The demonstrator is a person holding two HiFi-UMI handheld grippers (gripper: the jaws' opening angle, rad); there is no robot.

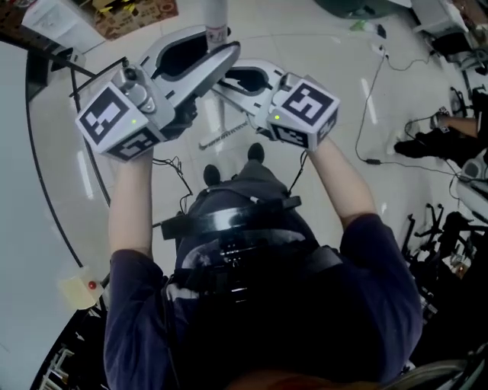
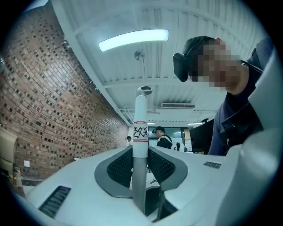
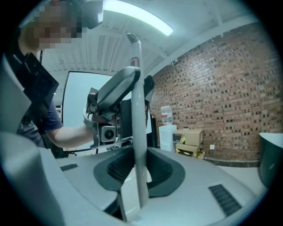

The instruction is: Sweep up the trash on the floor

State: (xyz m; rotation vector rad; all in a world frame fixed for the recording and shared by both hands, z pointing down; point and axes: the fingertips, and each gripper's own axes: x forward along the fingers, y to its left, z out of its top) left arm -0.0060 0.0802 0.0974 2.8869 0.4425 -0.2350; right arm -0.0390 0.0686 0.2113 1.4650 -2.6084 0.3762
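Pole [image 2: 140, 176] smooth, matt; paper label [image 2: 140, 132]; floor [image 1: 320, 46] glossy; brick wall [image 2: 53, 97] rough.

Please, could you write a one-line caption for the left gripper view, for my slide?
Left gripper clamps a long white-and-grey broom handle bearing a handwritten label, under a ceiling lamp.

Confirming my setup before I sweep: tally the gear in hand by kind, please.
Hand-held grippers: 2 (left hand-held gripper, right hand-held gripper, both clamped on the long handle)
Long handle: 1
Total: 3
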